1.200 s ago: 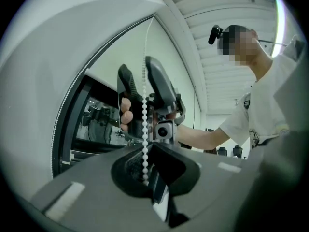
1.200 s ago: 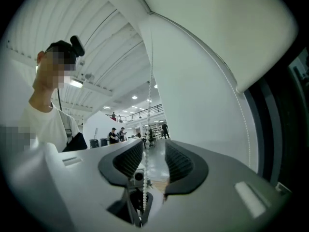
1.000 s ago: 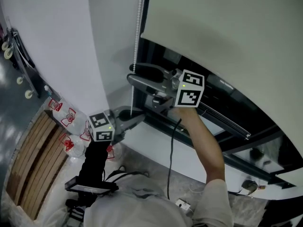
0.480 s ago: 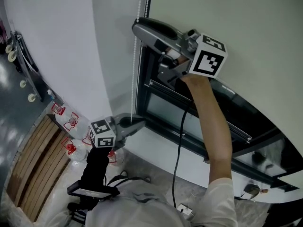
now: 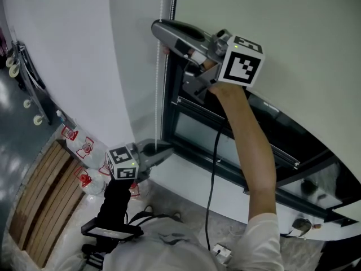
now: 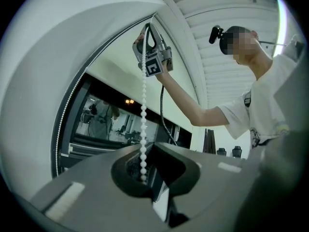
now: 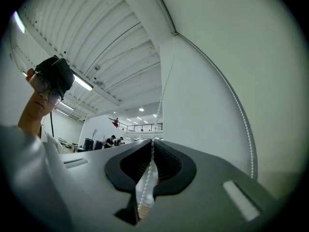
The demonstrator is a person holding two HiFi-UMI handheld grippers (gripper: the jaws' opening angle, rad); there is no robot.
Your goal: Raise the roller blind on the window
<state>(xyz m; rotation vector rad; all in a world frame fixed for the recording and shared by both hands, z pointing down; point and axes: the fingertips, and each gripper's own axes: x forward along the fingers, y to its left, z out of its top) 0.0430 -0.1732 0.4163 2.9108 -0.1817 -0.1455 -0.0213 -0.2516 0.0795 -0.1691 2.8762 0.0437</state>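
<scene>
The pale roller blind [image 5: 271, 16] covers the upper window. Its white bead chain [image 5: 157, 95] hangs along the dark window frame [image 5: 169, 117]. My right gripper [image 5: 161, 33] is raised high beside the blind's edge. Its jaws have just been closing, and in the right gripper view [image 7: 152, 144] they pinch the bead chain [image 7: 161, 95]. Lower down near the sill, my left gripper [image 5: 169, 147] points level at the chain. In the left gripper view [image 6: 146, 149] its jaws stand shut, with the bead chain [image 6: 143, 110] running down between them from the right gripper [image 6: 147, 33].
Water bottles with red labels [image 5: 84, 148] stand on the floor at the left beside a wooden pallet [image 5: 45, 202]. A black cable [image 5: 211, 174] hangs from the right gripper. A rack on castors [image 5: 22, 78] stands at the far left. The chain's other strand [image 7: 241, 115] runs along the white wall.
My right gripper has risen along the chain from mid-window height to beside the blind's edge, and its jaws have closed onto the chain. The left gripper has stayed in place.
</scene>
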